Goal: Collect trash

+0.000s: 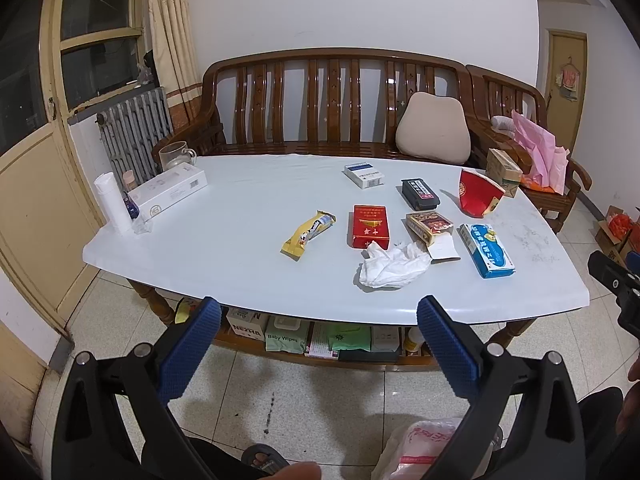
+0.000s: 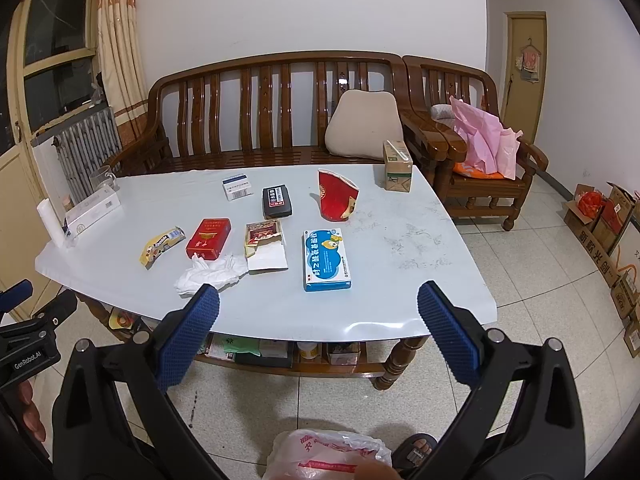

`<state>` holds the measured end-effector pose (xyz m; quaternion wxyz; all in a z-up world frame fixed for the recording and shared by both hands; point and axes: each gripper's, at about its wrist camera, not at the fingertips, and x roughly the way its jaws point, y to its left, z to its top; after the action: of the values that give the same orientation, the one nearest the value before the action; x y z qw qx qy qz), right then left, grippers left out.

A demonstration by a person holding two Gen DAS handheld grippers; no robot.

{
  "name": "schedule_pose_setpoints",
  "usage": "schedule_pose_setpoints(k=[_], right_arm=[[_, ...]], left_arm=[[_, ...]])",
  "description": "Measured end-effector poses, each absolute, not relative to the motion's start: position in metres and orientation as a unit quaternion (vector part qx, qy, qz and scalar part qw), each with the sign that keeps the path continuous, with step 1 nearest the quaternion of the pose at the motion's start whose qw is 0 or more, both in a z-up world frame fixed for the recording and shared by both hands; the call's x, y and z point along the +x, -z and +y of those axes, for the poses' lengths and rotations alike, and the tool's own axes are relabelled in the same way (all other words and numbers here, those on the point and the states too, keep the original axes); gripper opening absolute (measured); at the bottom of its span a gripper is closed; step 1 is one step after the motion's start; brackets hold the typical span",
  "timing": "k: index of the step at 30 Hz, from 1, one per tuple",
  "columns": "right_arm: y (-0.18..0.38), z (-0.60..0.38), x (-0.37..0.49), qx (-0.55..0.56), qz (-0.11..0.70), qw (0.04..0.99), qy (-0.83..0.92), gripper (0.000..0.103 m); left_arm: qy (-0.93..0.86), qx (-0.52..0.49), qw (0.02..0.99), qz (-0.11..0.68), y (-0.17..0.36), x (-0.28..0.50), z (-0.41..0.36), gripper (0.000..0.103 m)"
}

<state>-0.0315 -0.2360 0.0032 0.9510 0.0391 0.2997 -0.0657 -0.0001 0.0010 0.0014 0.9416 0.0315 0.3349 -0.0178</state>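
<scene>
Trash lies on the white table [image 1: 240, 264] [image 2: 400, 300]: a crumpled white tissue [image 1: 390, 266] [image 2: 212, 274], a yellow snack wrapper [image 1: 308, 234] [image 2: 161, 245], a red cigarette pack [image 1: 371, 227] [image 2: 209, 238], an opened brown pack [image 1: 431, 227] [image 2: 263, 236], a blue medicine box [image 1: 486, 250] [image 2: 327, 259], a black box [image 1: 420, 193] [image 2: 277, 201], a white-blue box [image 1: 364, 175] [image 2: 237, 187], a crushed red paper cup [image 1: 478, 192] [image 2: 336, 196]. My left gripper [image 1: 319, 312] and right gripper [image 2: 319, 308] are open and empty, short of the table's front edge. A plastic bag [image 1: 424, 452] [image 2: 324, 456] lies on the floor below.
A carton [image 2: 397, 165], a long white box [image 1: 168, 192], a glass mug [image 1: 176, 154] and a white roll [image 1: 114, 204] also stand on the table. A wooden bench [image 1: 332, 100] and chair are behind it. Packs fill the lower shelf [image 1: 320, 338]. Cardboard boxes [image 2: 608, 232] sit right.
</scene>
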Motion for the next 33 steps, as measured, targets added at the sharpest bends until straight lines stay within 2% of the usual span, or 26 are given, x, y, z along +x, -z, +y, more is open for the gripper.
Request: schedule_pose_setpoints(k=[33], right_arm=[[0.0002, -0.2349, -0.032, 0.038, 0.303, 0.95, 0.065, 0.097]], left_arm=[[0.016, 0.029, 0.941, 0.337, 0.0029, -0.0003, 0.0043, 0.096]])
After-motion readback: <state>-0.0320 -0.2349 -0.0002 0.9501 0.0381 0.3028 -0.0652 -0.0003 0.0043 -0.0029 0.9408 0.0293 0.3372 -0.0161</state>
